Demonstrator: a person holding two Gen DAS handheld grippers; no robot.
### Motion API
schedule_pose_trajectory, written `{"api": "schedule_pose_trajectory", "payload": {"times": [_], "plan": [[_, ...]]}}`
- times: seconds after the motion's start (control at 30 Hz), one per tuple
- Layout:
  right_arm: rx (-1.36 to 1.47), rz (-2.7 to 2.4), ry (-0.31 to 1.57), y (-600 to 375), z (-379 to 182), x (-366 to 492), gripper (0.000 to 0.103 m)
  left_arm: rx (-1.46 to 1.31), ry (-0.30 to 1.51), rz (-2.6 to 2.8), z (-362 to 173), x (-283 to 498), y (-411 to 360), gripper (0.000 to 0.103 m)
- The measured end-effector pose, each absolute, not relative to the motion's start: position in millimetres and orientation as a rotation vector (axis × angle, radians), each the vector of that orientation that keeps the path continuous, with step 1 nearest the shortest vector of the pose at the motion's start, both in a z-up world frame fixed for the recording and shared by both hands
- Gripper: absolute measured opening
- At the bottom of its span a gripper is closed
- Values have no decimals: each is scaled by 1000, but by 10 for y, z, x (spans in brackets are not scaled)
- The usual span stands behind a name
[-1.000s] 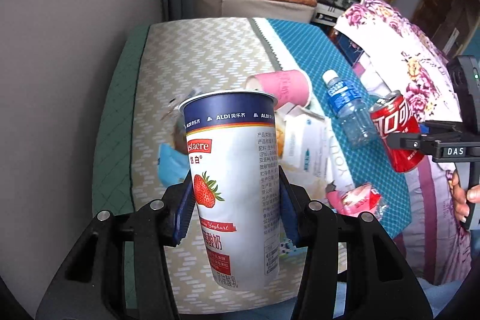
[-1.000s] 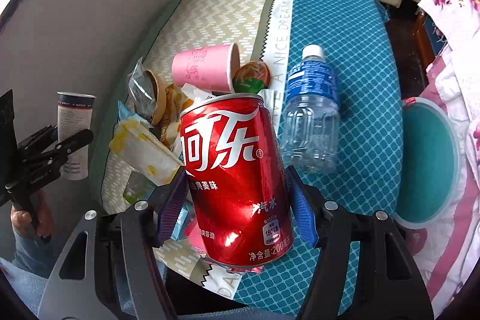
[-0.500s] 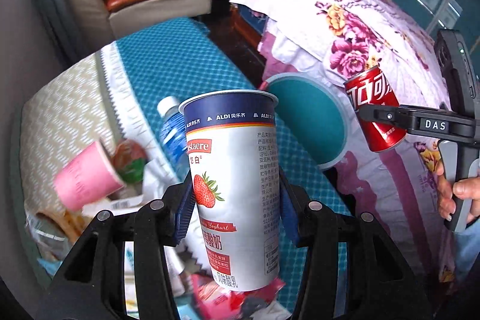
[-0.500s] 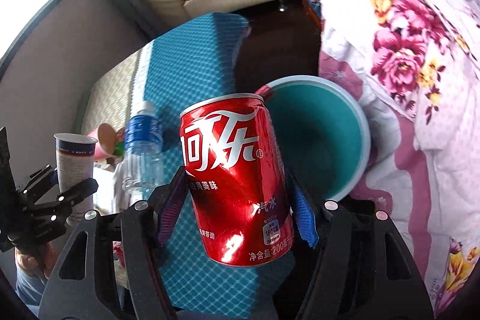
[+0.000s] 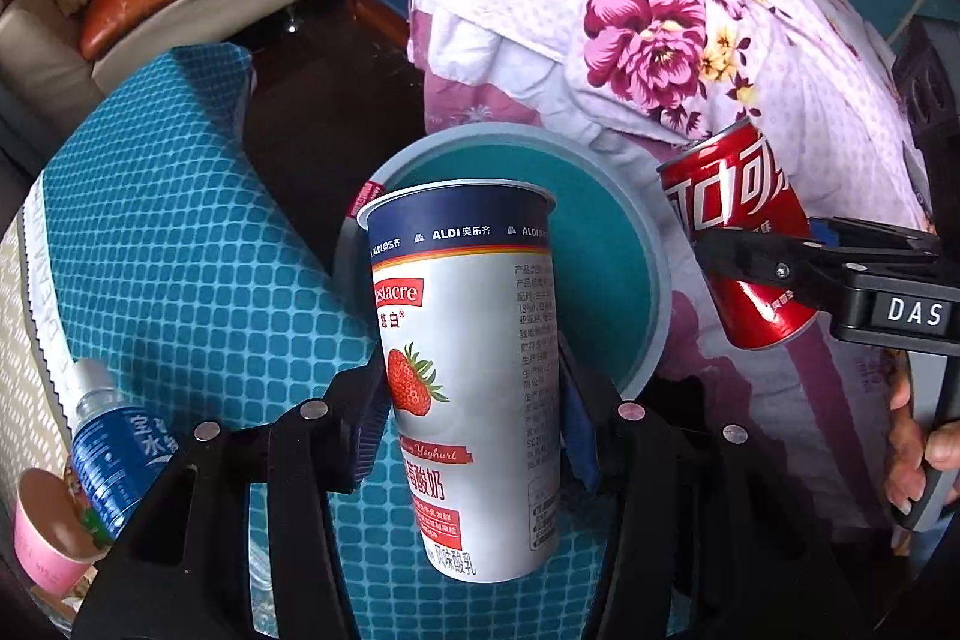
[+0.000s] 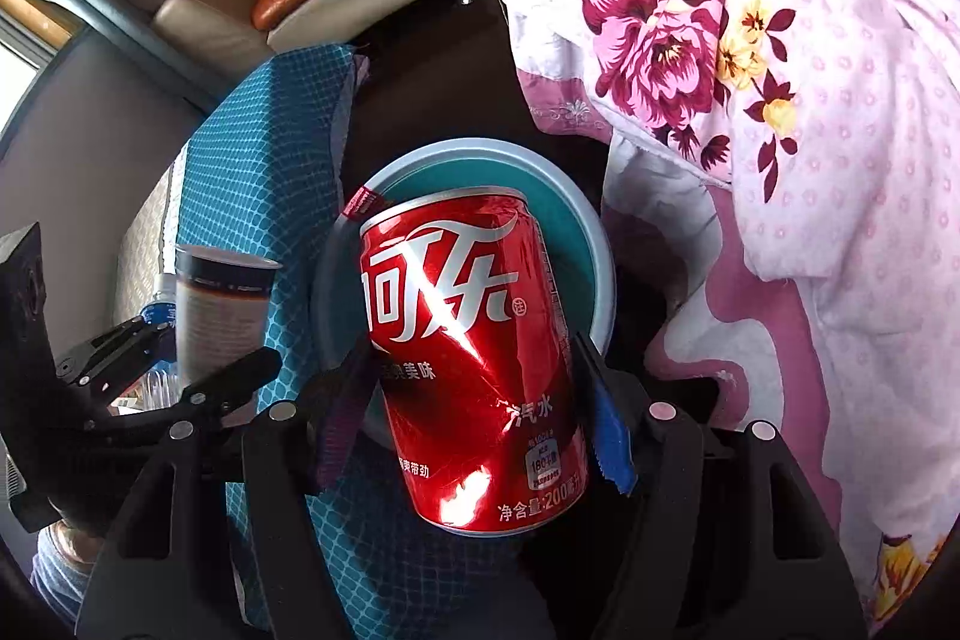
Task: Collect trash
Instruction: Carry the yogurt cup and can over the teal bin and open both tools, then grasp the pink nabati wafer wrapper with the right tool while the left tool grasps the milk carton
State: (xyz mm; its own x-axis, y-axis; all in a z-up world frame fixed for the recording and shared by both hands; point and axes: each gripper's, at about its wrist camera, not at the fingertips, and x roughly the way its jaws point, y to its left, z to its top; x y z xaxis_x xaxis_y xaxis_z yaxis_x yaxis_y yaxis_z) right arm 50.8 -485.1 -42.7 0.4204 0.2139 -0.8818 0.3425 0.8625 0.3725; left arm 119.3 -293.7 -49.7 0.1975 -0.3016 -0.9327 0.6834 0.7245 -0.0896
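While your left gripper clamps a yoghurt cup and your right gripper a can above the bin, a bottle and pink cup wait on the bench.

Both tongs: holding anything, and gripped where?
Left tongs clamp the strawberry yoghurt cup by its sides, about mid-height. Right tongs clamp the red cola can by its sides, lower half.

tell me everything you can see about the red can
The red can is a small, glossy metal soda can with white Chinese lettering, its wall creased and dented. It stands roughly upright in the right gripper, whose blue-padded fingers press its sides. It hangs over the teal bin on the floor, touching nothing else.
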Motion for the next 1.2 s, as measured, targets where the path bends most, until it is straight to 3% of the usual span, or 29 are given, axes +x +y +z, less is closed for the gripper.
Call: {"api": "schedule_pose_trajectory", "payload": {"times": [0.07,0.2,0.23,0.47,0.73,0.87,1.2], "plan": [[559,-84,1154,-4881,-447,540,62,388,1184,-705,-534,1219,-2974,52],[561,-77,1159,-4887,-450,558,62,374,1141,-672,-483,1242,-2946,82],[563,-75,1161,-4889,-442,566,62,372,1131,-662,-460,1246,-2935,84],[552,-55,1187,-4797,-491,672,62,333,1125,-651,-371,1256,-2775,84],[544,-43,1229,-4654,-563,797,63,303,1134,-639,-304,1218,-2525,91],[546,-49,1243,-4582,-546,804,73,283,1135,-638,-258,1174,-2408,92],[516,-42,1250,-4289,-330,730,77,267,1105,-635,-34,970,-2058,92]]}}
